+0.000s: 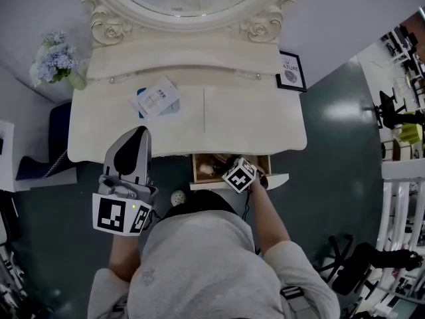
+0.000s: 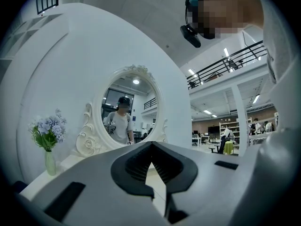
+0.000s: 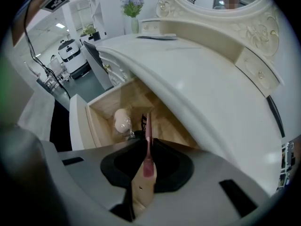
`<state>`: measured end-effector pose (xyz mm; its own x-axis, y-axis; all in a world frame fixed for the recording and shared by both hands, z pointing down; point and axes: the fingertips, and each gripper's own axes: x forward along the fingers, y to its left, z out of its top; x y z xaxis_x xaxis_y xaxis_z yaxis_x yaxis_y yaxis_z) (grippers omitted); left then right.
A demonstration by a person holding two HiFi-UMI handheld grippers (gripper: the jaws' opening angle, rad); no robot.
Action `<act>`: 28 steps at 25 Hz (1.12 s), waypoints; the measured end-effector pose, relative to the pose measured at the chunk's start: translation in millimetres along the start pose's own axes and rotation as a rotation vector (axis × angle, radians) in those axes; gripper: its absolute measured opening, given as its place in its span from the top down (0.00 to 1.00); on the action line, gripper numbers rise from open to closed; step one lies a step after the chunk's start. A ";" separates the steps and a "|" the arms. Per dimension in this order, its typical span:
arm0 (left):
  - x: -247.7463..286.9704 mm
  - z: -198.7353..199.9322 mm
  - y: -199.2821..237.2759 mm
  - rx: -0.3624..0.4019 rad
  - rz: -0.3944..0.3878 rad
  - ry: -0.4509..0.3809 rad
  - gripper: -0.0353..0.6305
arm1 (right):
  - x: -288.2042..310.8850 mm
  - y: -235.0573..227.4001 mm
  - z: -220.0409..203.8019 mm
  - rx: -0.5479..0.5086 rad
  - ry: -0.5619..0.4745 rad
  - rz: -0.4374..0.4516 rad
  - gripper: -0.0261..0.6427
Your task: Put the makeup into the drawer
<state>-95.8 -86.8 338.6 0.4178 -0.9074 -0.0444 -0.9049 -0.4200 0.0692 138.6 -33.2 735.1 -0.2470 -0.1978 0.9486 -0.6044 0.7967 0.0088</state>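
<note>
Makeup stick (image 3: 148, 126), slim & pink, is pinched btwn the fingers (image 3: 174, 164) of our right gripper (image 3: 147, 145). We have it tipped down over the open drawer (image 3: 94, 121) under the desk (image 1: 252, 125) front, w/ the stick's tip pointing in near a pale round item (image 3: 122, 120) lying inside. Our left gripper (image 1: 141, 133) sits level at the desk's left front edge, fingers closed w/ nothing btwn them.

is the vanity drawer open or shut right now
Open. The drawer is pulled out from under the tabletop, its wooden inside exposed, with a pale rounded item lying in it.
</note>
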 end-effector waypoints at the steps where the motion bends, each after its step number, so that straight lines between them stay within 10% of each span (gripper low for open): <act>1: -0.1 -0.4 0.1 0.000 0.001 0.001 0.93 | 2.0 -1.2 -2.6 0.003 0.010 -0.005 0.87; 28: -1.0 -2.1 10.2 0.005 0.029 0.010 0.93 | 23.0 -13.9 -28.1 0.059 0.139 -0.087 0.87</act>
<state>-105.3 -90.3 341.5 0.3922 -0.9193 -0.0323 -0.9170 -0.3935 0.0649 162.6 -32.7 765.7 -0.0875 -0.1806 0.9797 -0.6631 0.7444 0.0780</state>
